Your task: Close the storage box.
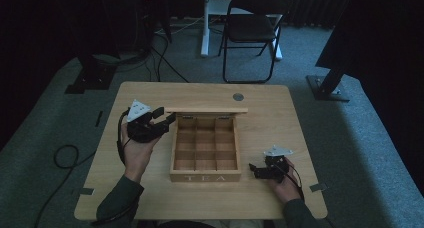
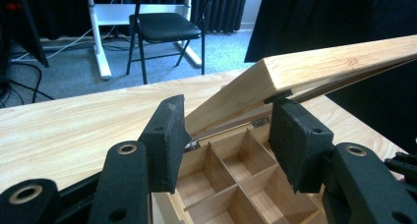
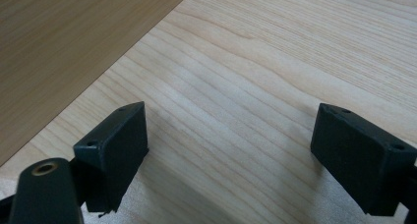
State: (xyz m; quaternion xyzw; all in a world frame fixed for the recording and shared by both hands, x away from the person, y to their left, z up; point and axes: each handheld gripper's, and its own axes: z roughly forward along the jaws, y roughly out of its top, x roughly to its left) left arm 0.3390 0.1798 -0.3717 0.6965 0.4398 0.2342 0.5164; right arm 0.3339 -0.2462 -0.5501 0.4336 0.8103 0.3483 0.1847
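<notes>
wooden tea box point(image 1: 205, 177) at table point(image 1: 260, 113) centre, lid point(image 1: 206, 109) raised, compartments empty.
left gripper point(image 1: 162, 119) sits at the lid's left corner, jaws parted either side of its edge, not clamped; right gripper point(image 1: 256, 169) rests on the table just right of the box, jaws wide apart, holding nothing. risk: with no firm grip the lid may slip and drop shut.

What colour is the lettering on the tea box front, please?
White "TEA" lettering on light wood, clearest in the high view.
</notes>
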